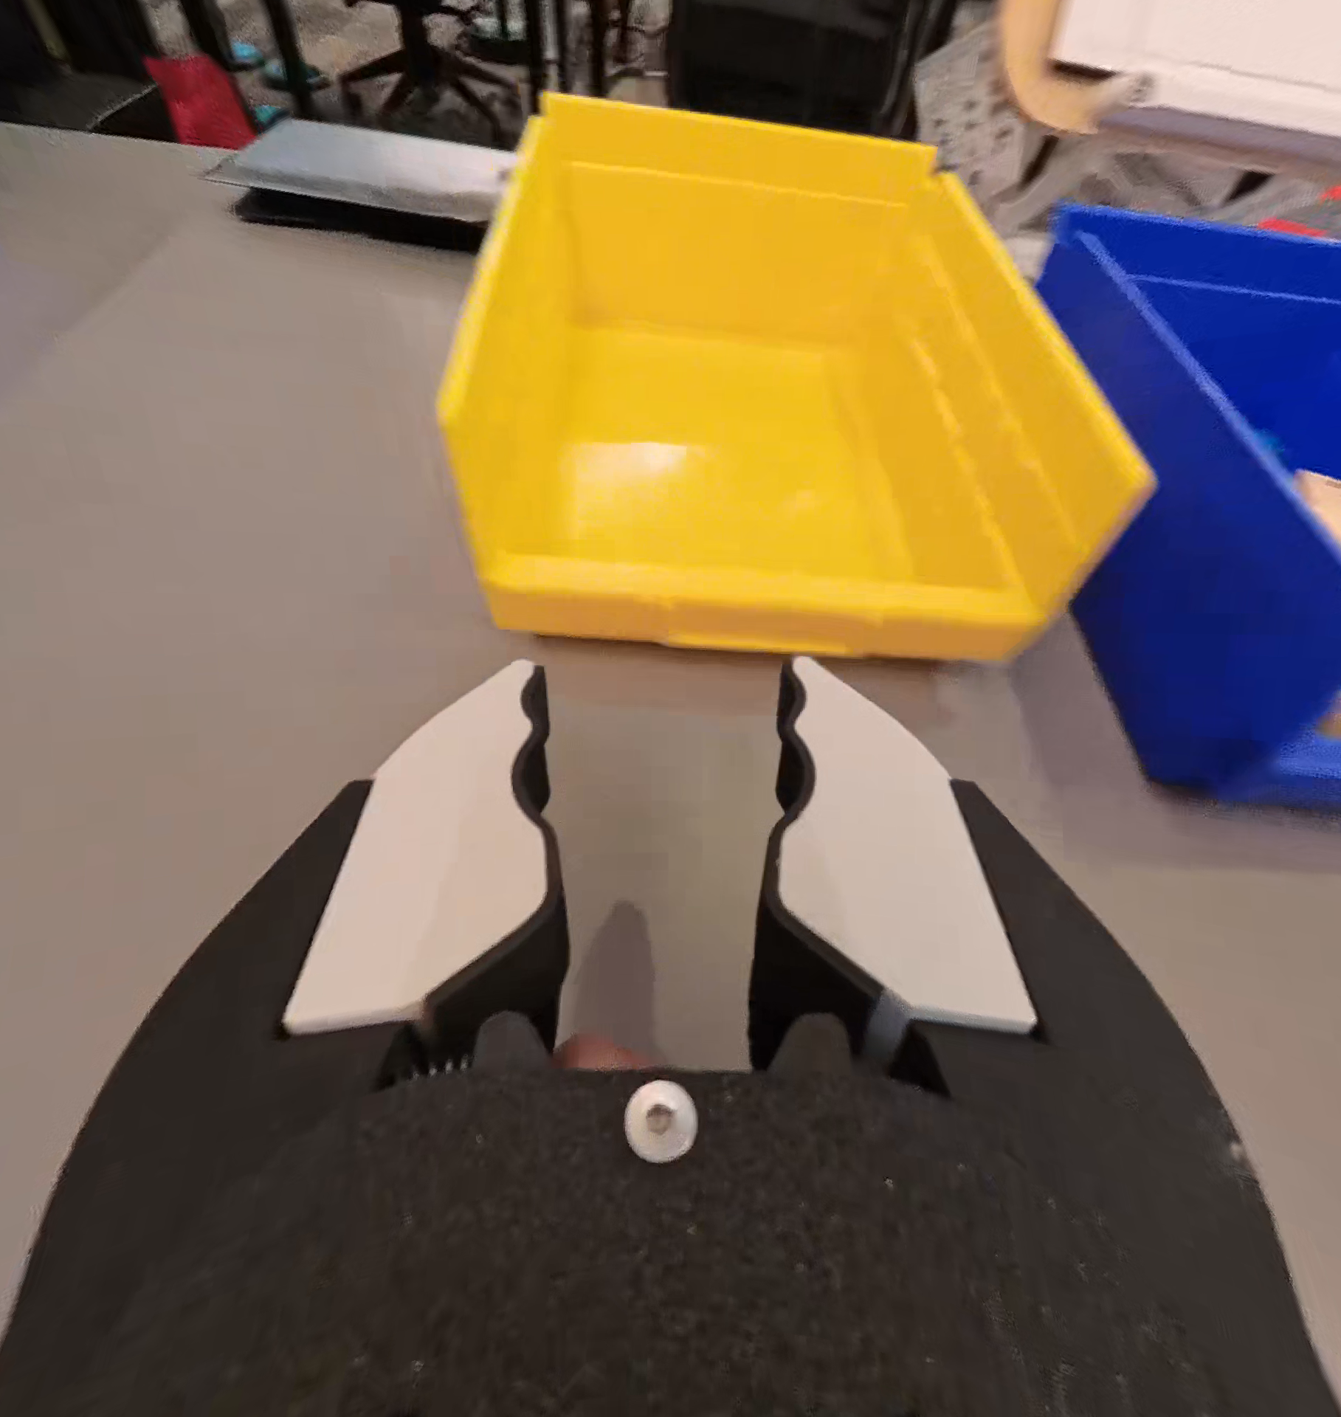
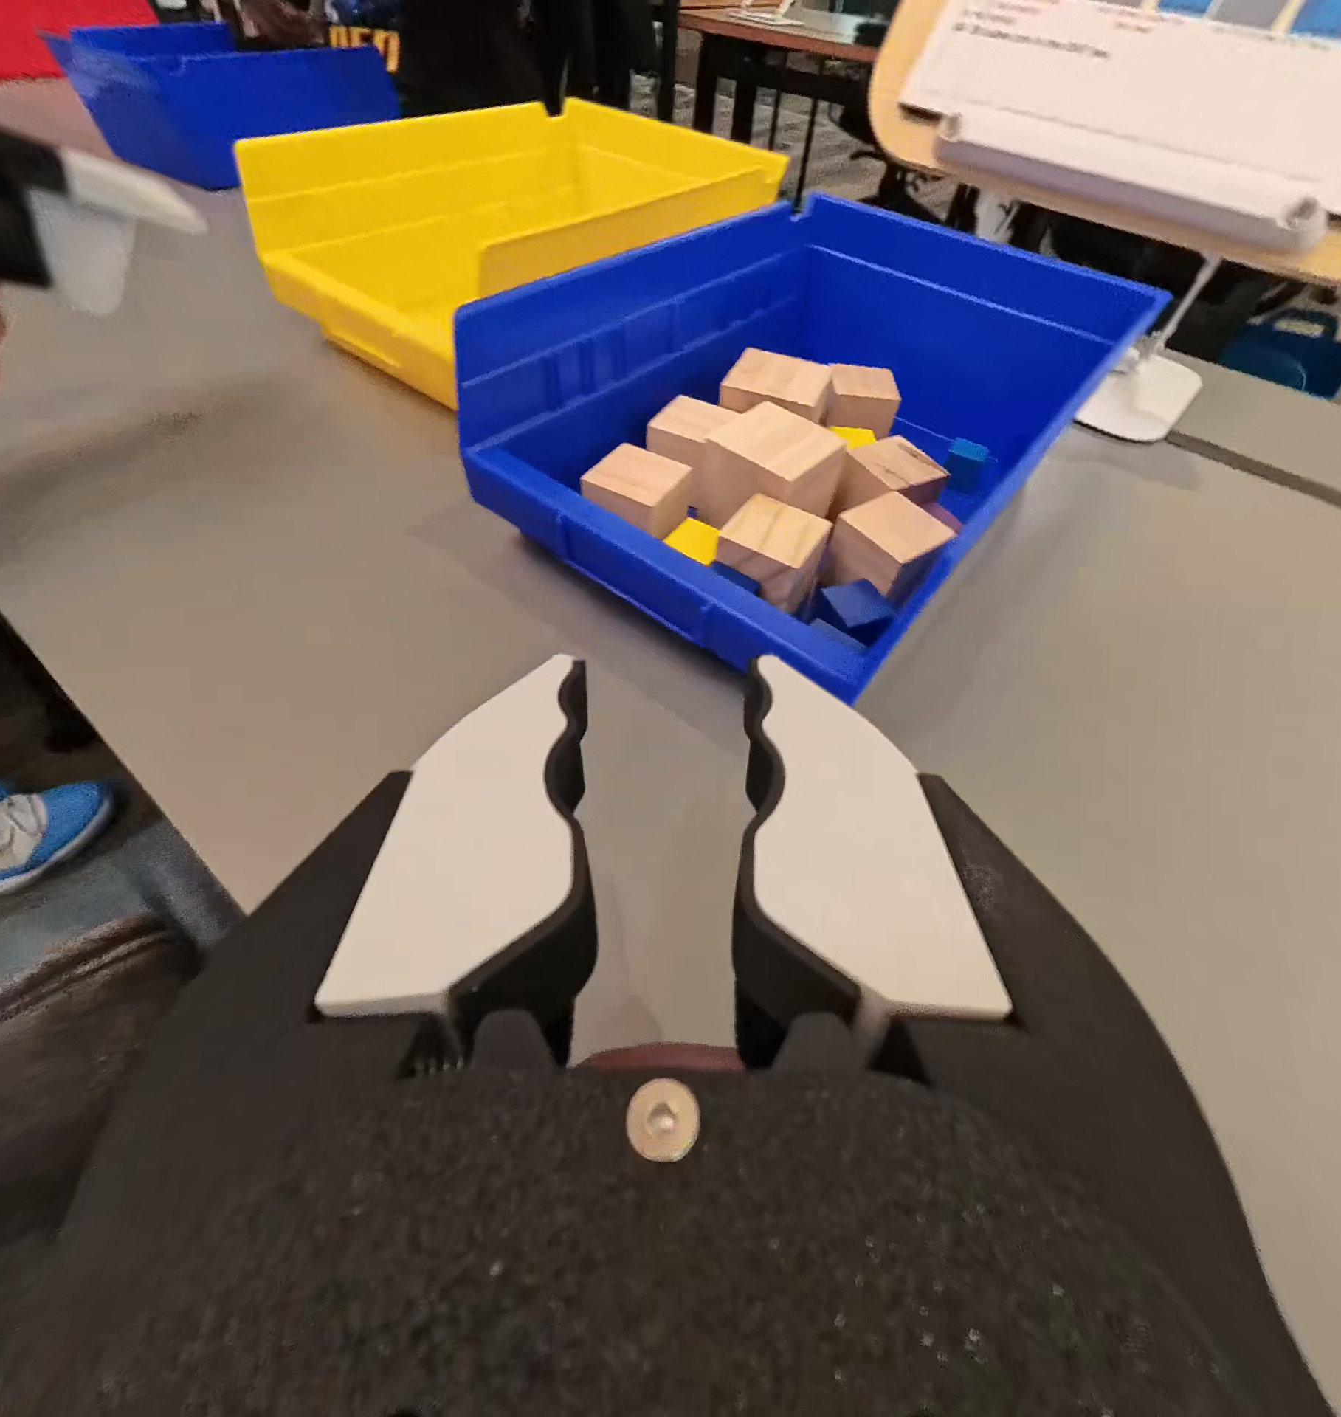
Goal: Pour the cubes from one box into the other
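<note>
Left wrist view showed your left gripper (image 1: pixel 661 675) hovering over the grey bench (image 1: pixel 192 537) with its jaws spread apart and nothing between them. Just beyond its tips sat the empty yellow plastic bin (image 1: pixel 728 383), its low front lip facing you. To that bin's right stood the blue plastic bin (image 1: pixel 1219 613), close beside it. Past the yellow bin, near the bench's far edge, lay a flat dark and silver slab (image 1: pixel 360 184), too blurred to identify.

Your right gripper (image 2: pixel 665 671) also hung above the bench (image 2: pixel 268 575) with its jaws parted and empty, its tips just short of the near corner of the blue plastic bin (image 2: pixel 652 337). That bin held the pile of pale wooden cubes (image 2: pixel 774 460), with a few smaller yellow and blue cubes (image 2: pixel 855 606) among them. Just behind it sat the yellow bin (image 2: pixel 422 230), and farther back a second blue bin (image 2: pixel 215 100) near the bench's far edge. Off the bench's near left edge, a blue and white shoe (image 2: pixel 23 836) rested on the floor.
</note>
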{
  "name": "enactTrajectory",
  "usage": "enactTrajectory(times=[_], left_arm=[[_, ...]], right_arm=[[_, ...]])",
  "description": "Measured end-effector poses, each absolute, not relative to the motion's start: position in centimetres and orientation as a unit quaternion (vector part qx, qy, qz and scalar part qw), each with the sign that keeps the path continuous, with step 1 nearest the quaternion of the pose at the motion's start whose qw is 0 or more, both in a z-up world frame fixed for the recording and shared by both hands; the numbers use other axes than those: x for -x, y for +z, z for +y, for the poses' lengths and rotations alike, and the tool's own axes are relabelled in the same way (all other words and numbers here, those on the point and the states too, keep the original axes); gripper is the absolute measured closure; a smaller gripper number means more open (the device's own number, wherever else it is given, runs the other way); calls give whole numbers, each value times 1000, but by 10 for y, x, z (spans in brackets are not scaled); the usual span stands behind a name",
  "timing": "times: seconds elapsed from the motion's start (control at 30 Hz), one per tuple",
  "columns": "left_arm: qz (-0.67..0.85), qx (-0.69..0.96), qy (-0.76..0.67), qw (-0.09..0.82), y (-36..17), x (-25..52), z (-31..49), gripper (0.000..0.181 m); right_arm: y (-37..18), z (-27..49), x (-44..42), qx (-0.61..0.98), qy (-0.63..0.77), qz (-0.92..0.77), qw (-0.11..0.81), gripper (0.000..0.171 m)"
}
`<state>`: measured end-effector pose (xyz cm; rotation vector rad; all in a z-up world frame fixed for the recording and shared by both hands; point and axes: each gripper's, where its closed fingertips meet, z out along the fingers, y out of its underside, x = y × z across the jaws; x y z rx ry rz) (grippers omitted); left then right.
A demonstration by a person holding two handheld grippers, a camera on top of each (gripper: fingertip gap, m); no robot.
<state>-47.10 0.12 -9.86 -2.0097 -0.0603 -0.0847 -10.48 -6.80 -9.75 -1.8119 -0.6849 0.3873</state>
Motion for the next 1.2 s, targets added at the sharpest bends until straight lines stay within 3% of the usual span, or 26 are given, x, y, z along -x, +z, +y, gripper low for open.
enactTrajectory(times=[0.1,0.23,0.33,0.37,0.4,0.43,0.7,0.83,1.0,1.03,1.1,1.2], left_arm=[[-5,837,-15,547,-92,495,44,140],[-57,871,67,484,-117,539,90,132],[-67,874,-21,480,-129,532,110,132],[-70,871,-44,483,-129,531,113,143],[-62,869,-63,488,-127,527,112,171],[-62,869,-65,487,-126,526,109,177],[-79,873,2,482,-128,511,12,178],[-100,868,11,486,-128,502,-50,178],[-132,856,4,499,-127,491,-114,178],[-139,855,2,500,-127,491,-123,177],[-148,852,18,501,-126,492,-137,177],[-143,847,34,511,-119,483,-150,177]], right_arm=[[-96,-76,125,753,159,-322,552,132],[-98,-83,142,747,165,-340,546,132],[-102,-87,150,750,169,-346,538,132],[-104,-88,153,753,177,-345,532,132],[-106,-89,158,756,186,-346,524,132],[-109,-91,164,758,196,-348,515,132],[-109,-82,247,763,214,-360,492,132],[-122,-68,300,790,229,-329,463,119],[-130,-62,327,810,226,-309,444,118],[-129,-64,328,813,227,-305,441,122],[-122,-64,322,815,223,-287,450,154],[-119,-65,315,821,203,-281,453,162]])
